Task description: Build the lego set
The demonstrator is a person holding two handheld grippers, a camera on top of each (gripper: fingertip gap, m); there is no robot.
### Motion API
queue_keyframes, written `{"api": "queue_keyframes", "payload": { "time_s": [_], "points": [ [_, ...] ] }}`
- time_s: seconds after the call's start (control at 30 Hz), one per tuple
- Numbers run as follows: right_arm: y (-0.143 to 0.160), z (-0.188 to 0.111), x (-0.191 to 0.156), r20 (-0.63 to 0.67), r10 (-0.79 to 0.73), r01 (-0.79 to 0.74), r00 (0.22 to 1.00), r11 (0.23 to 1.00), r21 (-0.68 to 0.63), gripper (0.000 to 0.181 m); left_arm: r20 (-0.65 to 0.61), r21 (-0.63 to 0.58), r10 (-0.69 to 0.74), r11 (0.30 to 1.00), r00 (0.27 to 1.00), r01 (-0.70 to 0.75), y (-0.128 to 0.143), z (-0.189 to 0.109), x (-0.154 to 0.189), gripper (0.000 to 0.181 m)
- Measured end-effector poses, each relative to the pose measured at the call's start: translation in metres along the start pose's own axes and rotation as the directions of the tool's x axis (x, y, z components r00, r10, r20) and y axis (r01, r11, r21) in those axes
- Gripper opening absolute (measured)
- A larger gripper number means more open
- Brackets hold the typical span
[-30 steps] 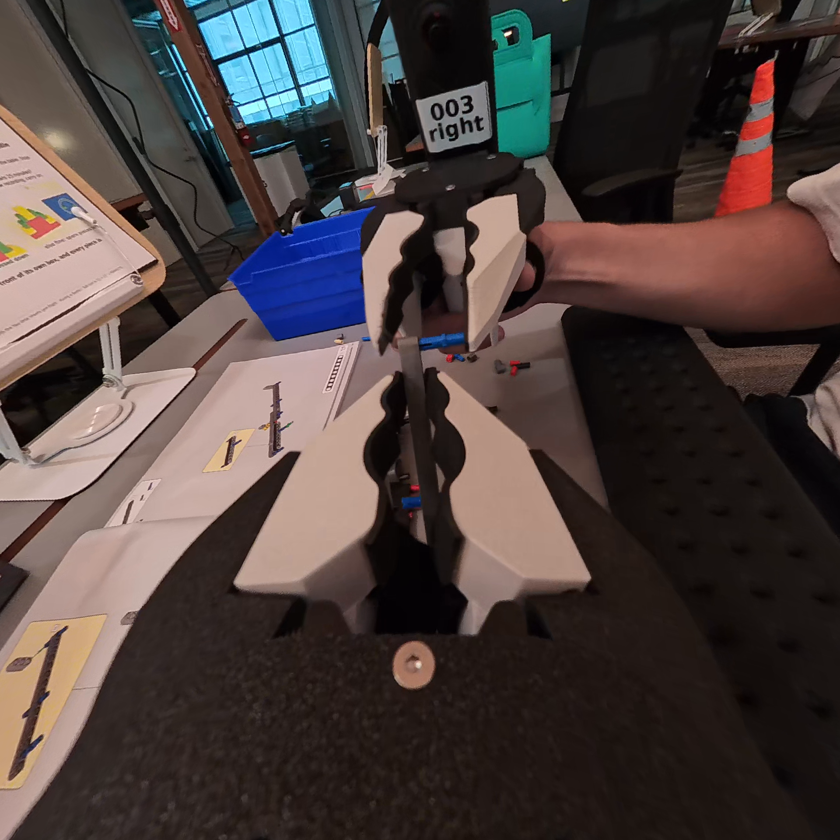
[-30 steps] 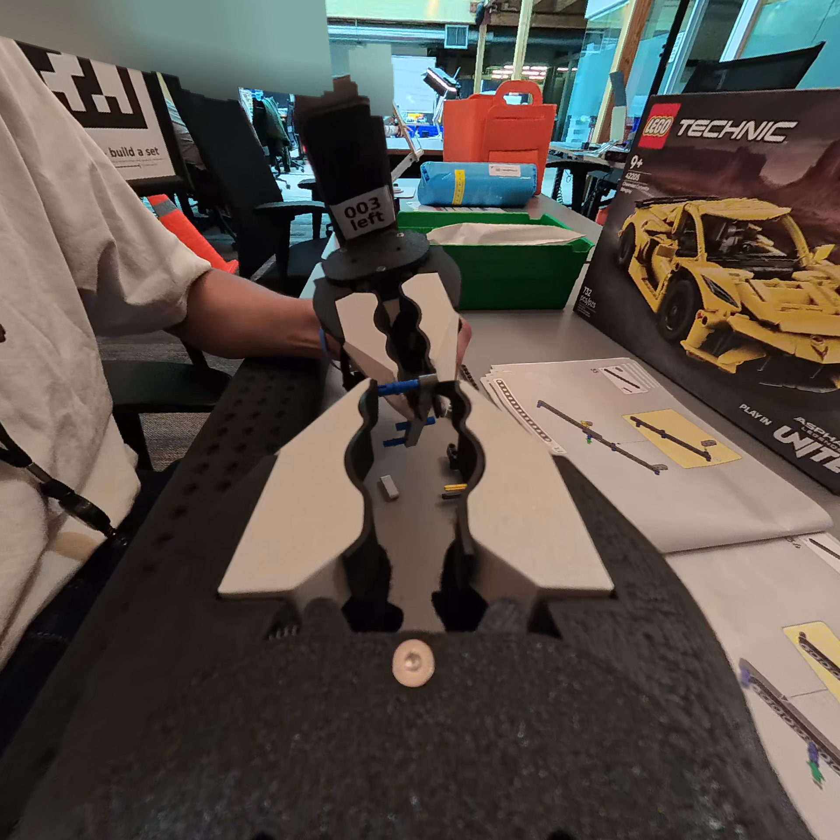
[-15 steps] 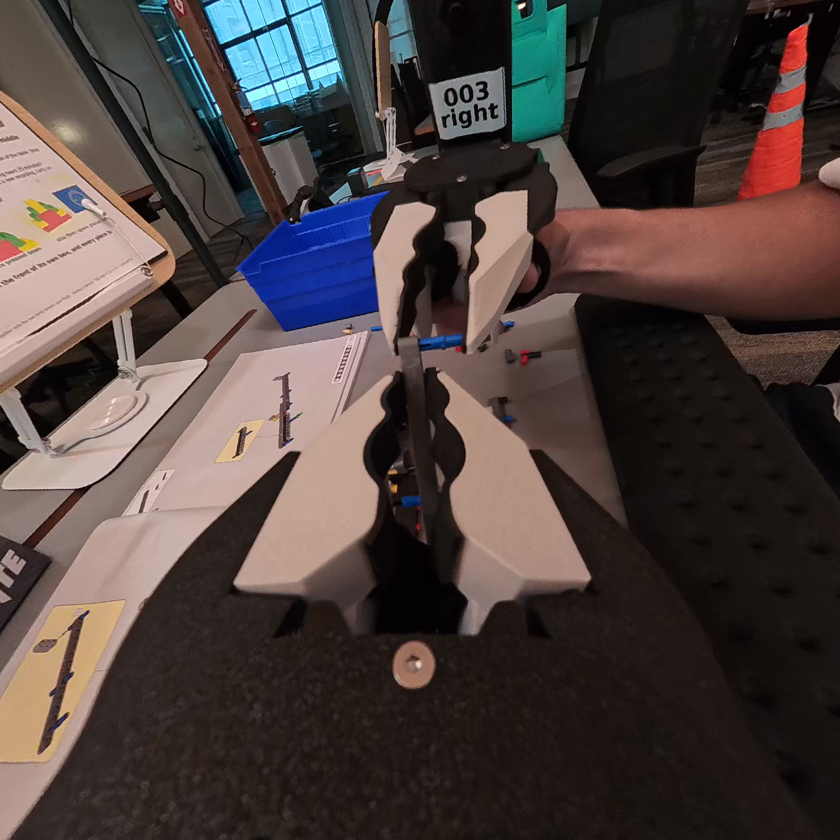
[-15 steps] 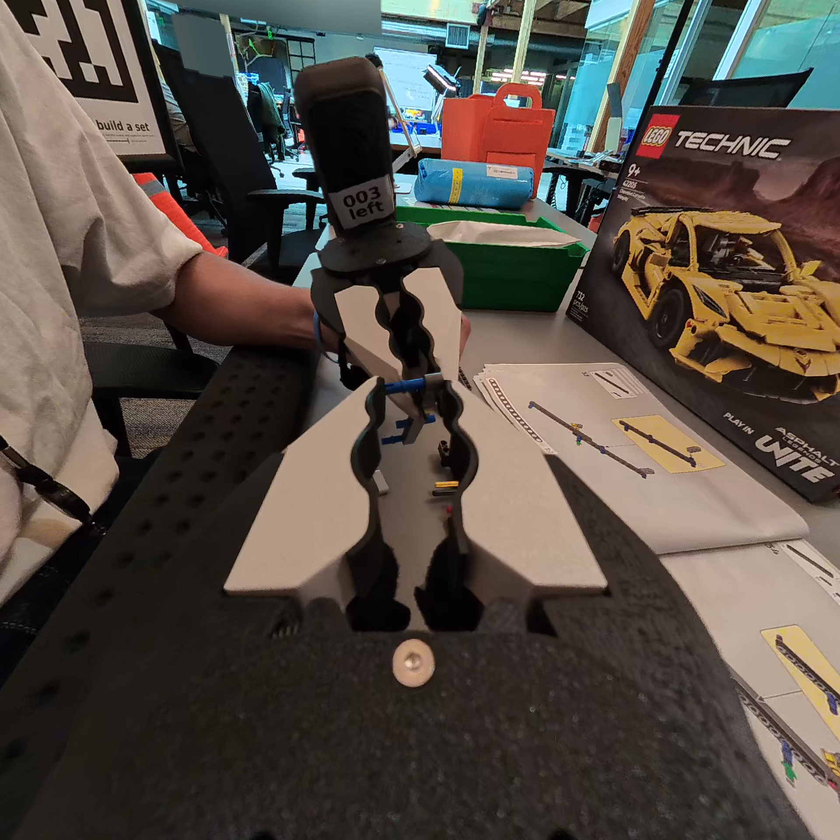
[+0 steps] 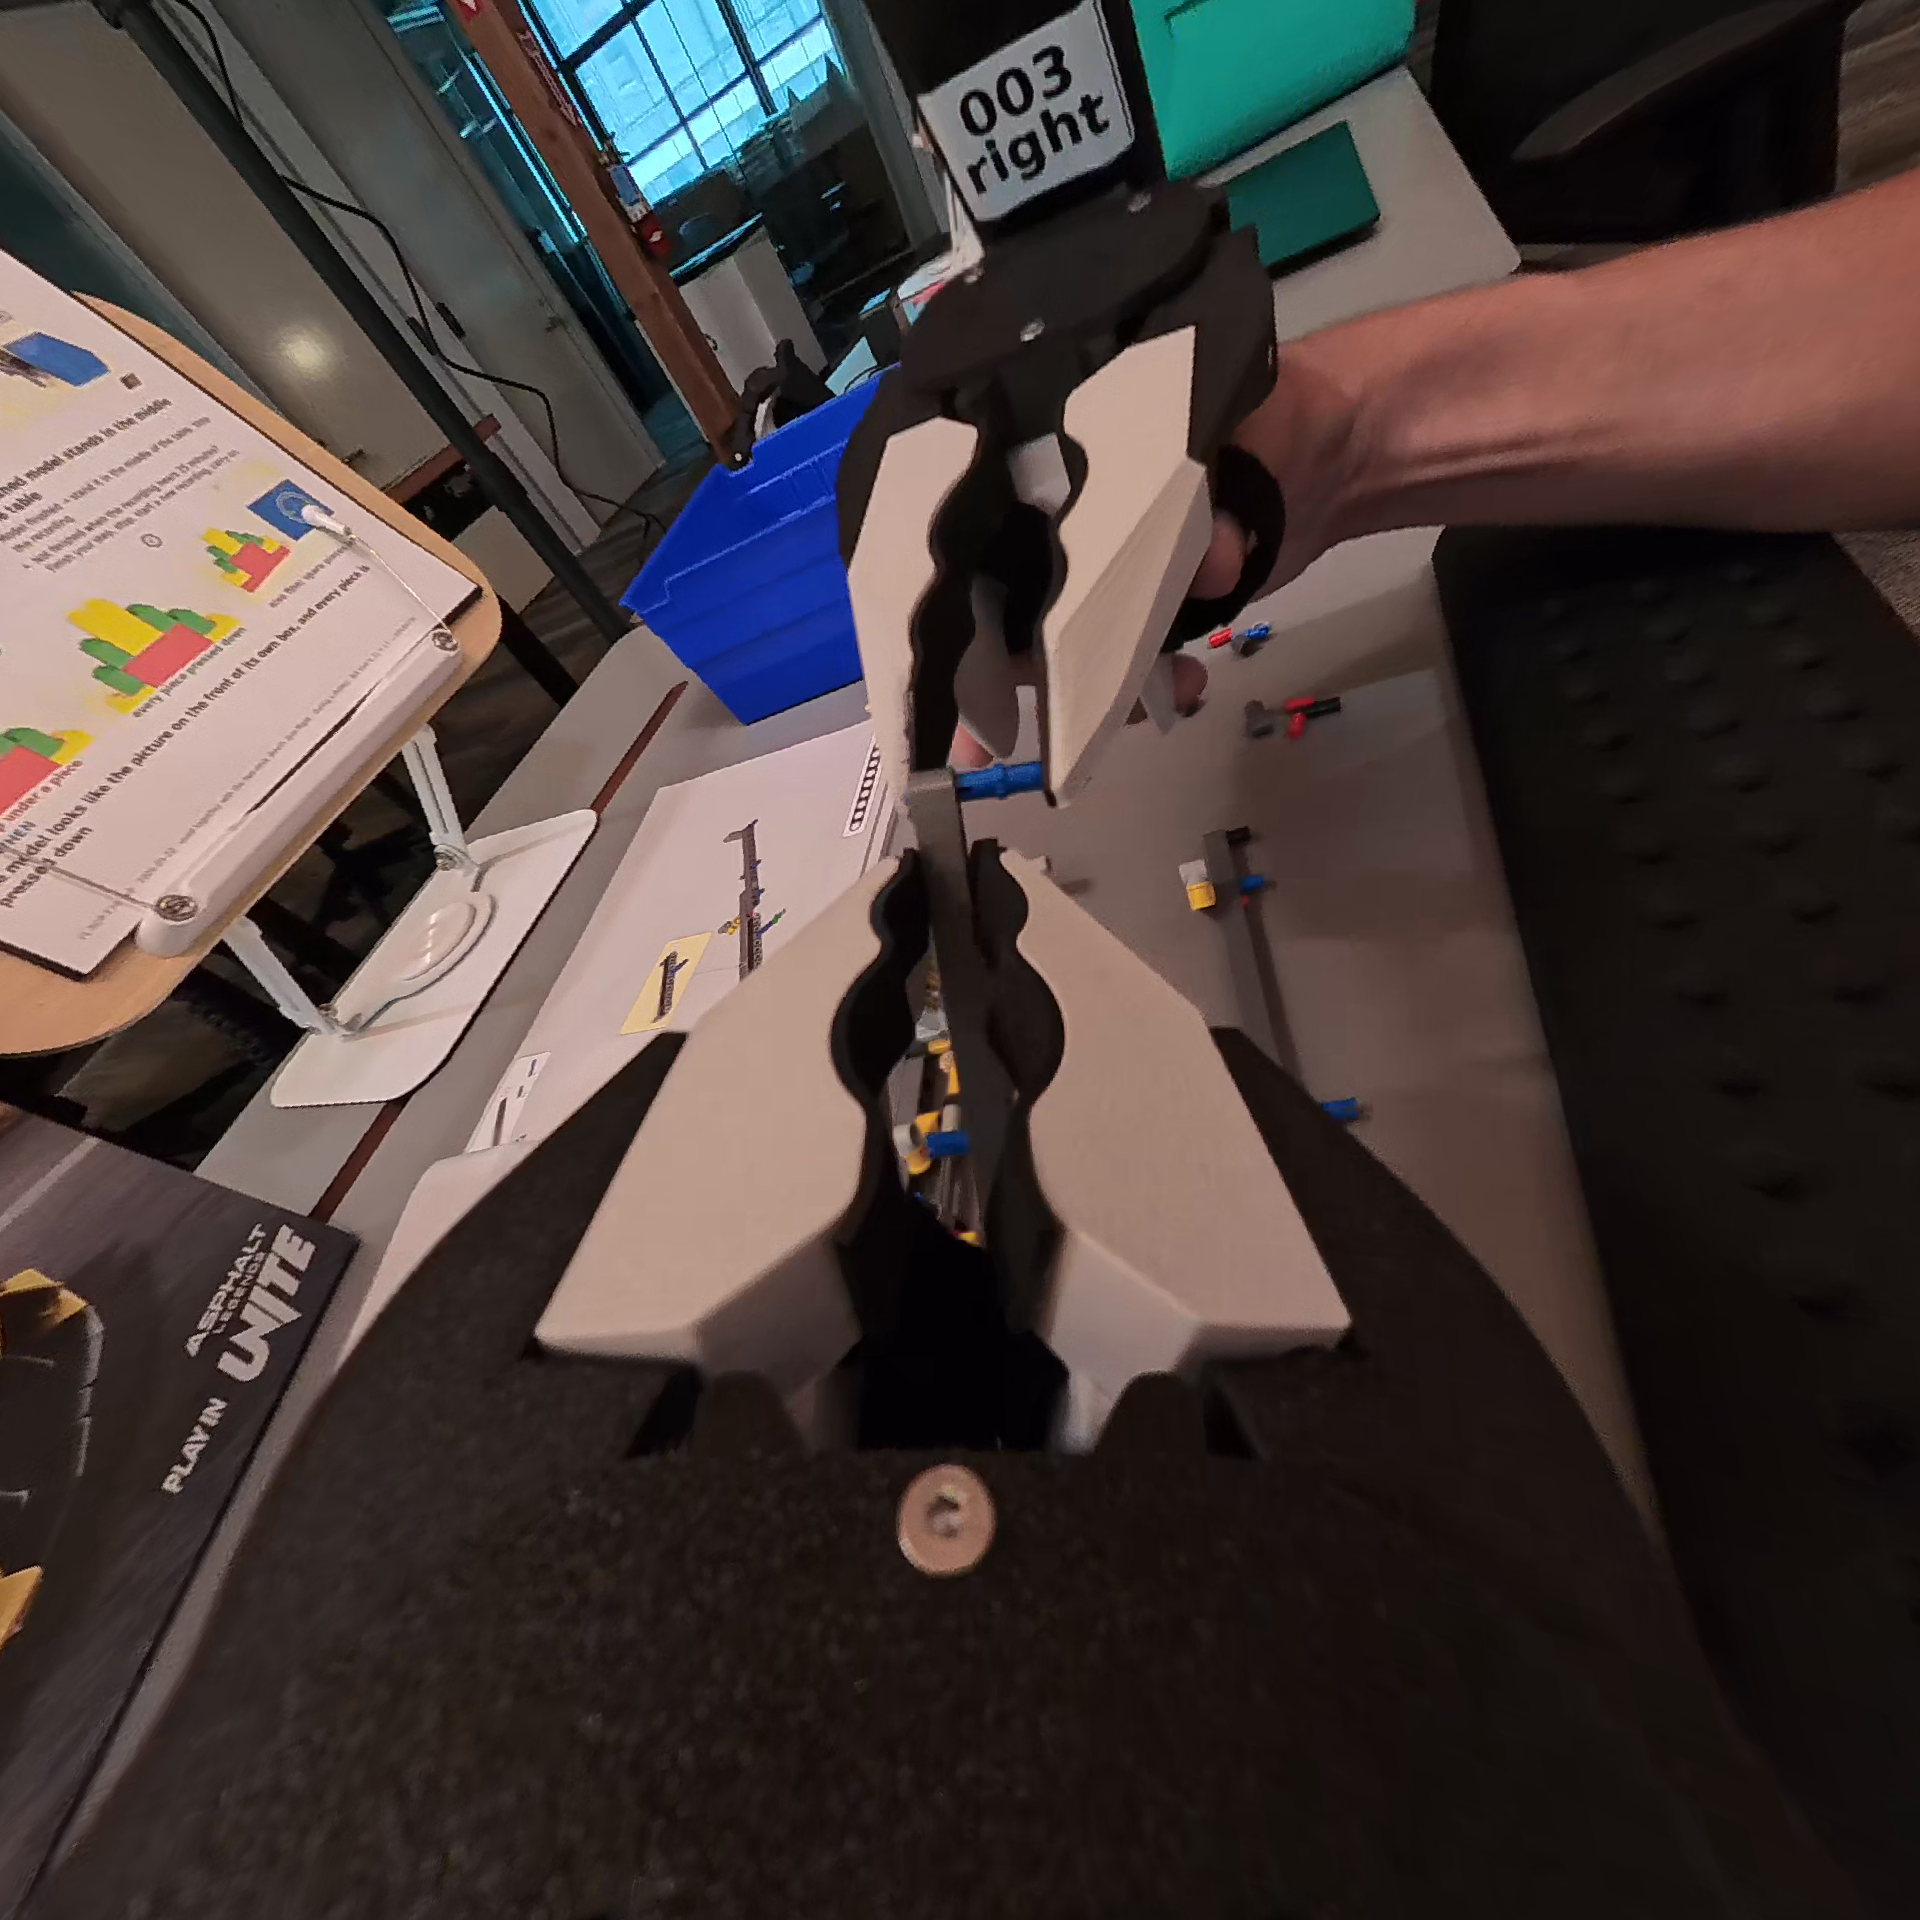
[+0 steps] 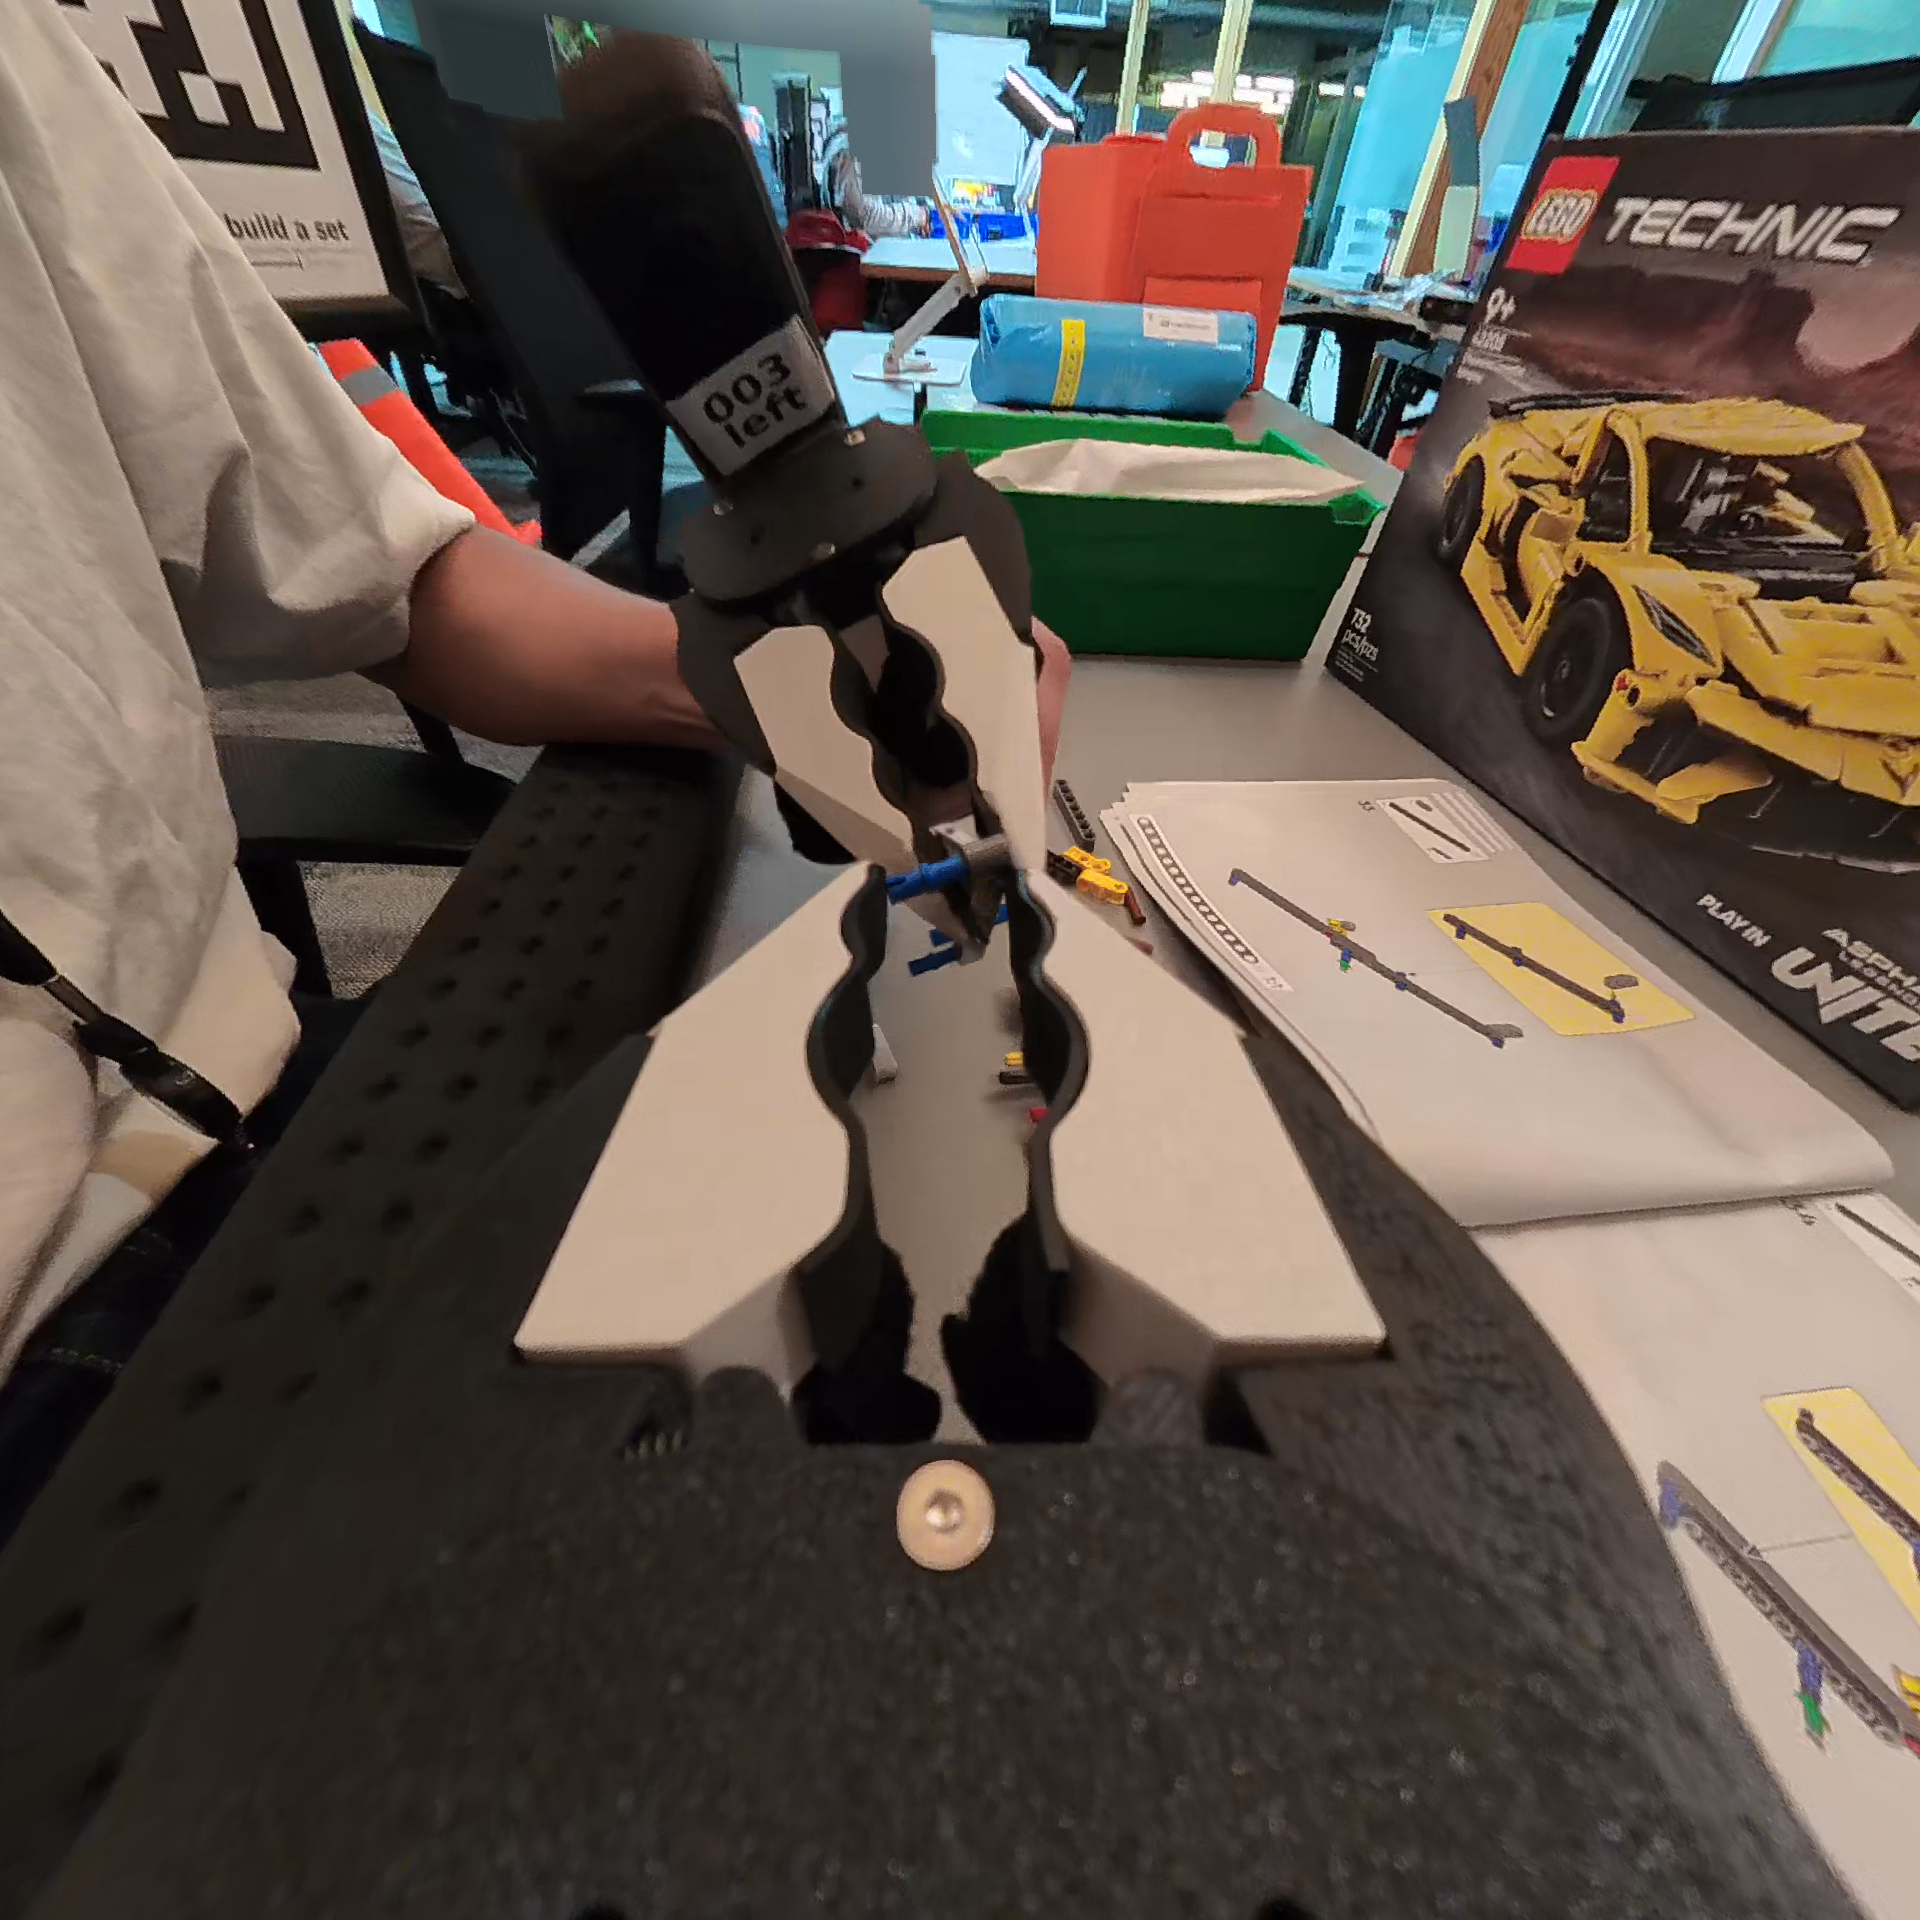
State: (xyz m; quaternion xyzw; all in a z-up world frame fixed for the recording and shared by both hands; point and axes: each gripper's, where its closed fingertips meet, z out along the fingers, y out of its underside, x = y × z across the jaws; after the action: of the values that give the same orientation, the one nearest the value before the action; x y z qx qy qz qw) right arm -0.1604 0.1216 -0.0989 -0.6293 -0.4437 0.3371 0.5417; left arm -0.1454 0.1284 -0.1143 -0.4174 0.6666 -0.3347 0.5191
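My left gripper (image 5: 951,862) is shut on a long dark grey beam (image 5: 940,831) that stands up between its fingertips. A blue pin (image 5: 997,777) sticks sideways out of the beam's top end. My right gripper (image 5: 987,774) comes down from above, its fingers set narrowly apart around the pin and the beam end. One fingertip touches the pin's free end and the other is against the beam's far side. In the right wrist view the blue pin (image 6: 920,883) lies crosswise between the tips of my right gripper (image 6: 945,883), and my left gripper (image 6: 966,862) holds the beam end (image 6: 977,847).
Open instruction booklets (image 6: 1455,987) and the set's box (image 6: 1662,623) lie to the right. A green bin (image 6: 1164,582) and a blue bin (image 5: 758,613) stand at the table ends. Loose small parts (image 5: 1236,883) are scattered below. A black perforated mat (image 5: 1714,1039) borders the table. A sign stand (image 5: 208,675) stands left. Left and right tips are no more than a few centimetres apart.
Both grippers have tilted and shifted a little while staying joined at the beam and pin. The box corner has come into the left wrist view. Neither grip has changed.
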Motion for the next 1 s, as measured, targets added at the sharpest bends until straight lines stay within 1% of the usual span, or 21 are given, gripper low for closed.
{"api": "queue_keyframes", "payload": {
  "time_s": [0.17, 0.3, 0.6, 0.73, 0.8, 1.0],
  "points": [
    [0.0022, 0.0003, -0.0002, -0.023, -0.040, 0.039, 0.999, 0.998, -0.039, 0.018, 0.018, -0.018, 0.035, 0.999, 0.999, -0.034, 0.0017, -0.0004, -0.0016, 0.007],
    [-0.0003, 0.0018, 0.0022, -0.058, -0.105, 0.103, 0.993, 0.994, -0.034, 0.019, 0.025, -0.020, 0.035, 0.999, 0.999, -0.034, 0.0020, -0.0019, -0.0042, 0.007],
    [-0.0047, 0.0021, 0.0041, -0.084, -0.134, 0.134, 0.987, 0.991, -0.011, 0.022, 0.020, -0.009, 0.019, 1.000, 1.000, -0.019, 0.0003, -0.0033, -0.0049, 0.007],
    [-0.0062, 0.0016, 0.0067, -0.110, -0.166, 0.167, 0.980, 0.986, -0.005, 0.027, 0.018, -0.010, 0.016, 1.000, 1.000, -0.015, 0.0005, -0.0033, -0.0047, 0.007],
    [-0.0063, 0.0025, 0.0042, -0.099, -0.180, 0.181, 0.979, 0.983, -0.002, 0.022, 0.018, -0.009, 0.014, 1.000, 1.000, -0.014, 0.0006, -0.0033, -0.0048, 0.007],
    [-0.0056, 0.0024, 0.0045, -0.085, -0.165, 0.166, 0.983, 0.986, -0.001, 0.021, 0.018, -0.011, 0.009, 1.000, 1.000, -0.009, 0.0008, -0.0029, -0.0045, 0.007]
  ]
}}
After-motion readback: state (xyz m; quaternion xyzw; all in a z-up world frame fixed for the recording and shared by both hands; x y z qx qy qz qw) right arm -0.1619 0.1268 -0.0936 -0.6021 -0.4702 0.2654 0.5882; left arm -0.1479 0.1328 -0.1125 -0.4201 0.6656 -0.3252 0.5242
